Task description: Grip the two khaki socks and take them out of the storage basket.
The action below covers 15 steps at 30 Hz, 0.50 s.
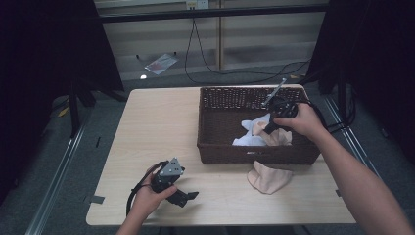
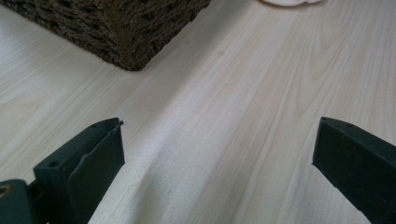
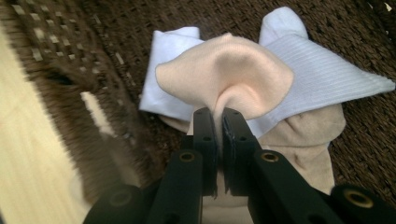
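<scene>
A dark wicker basket [image 1: 215,147] stands on the right half of the table. Inside it lie a white sock [image 3: 322,74] and peach socks. My right gripper [image 3: 218,116] is shut on a fold of a peach sock [image 3: 233,70], holding it up over the basket floor; from above the right gripper [image 1: 270,126] is inside the basket by its right wall. Another peach sock [image 1: 268,177] lies on the table in front of the basket. My left gripper [image 1: 188,197] rests open near the table's front edge, its jaws wide apart over bare wood [image 2: 219,140].
The basket's corner [image 2: 130,51] is ahead and left of the left gripper. A black cable [image 1: 205,63] trails over the floor beyond the table. Black stands flank the table on both sides.
</scene>
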{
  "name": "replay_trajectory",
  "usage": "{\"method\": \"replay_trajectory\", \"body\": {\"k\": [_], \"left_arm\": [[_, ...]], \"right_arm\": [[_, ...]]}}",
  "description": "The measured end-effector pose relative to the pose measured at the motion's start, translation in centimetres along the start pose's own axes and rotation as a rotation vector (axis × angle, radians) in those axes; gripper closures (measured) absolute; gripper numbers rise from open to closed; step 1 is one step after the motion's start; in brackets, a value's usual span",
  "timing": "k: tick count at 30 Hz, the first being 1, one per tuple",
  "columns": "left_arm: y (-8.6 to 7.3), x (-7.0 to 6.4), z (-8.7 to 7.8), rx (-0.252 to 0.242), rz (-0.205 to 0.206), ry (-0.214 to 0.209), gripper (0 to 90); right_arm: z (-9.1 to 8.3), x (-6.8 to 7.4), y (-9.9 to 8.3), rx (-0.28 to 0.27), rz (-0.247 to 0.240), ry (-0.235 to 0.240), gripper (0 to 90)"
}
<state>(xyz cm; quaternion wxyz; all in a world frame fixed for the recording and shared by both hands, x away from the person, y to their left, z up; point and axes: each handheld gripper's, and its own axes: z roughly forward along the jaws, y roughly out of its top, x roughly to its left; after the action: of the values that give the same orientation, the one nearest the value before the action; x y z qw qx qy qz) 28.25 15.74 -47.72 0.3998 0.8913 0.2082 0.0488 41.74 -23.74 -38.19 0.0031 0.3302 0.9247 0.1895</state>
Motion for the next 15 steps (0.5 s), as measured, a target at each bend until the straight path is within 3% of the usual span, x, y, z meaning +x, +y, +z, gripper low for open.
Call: {"method": "replay_trajectory", "body": {"k": [15], "left_arm": [[0.0, 0.0, 0.0, 0.011, 0.006, 0.000, 1.9]], "right_arm": [[-4.8, 0.8, 0.1, -0.057, -0.009, 0.031, 86.0]]}}
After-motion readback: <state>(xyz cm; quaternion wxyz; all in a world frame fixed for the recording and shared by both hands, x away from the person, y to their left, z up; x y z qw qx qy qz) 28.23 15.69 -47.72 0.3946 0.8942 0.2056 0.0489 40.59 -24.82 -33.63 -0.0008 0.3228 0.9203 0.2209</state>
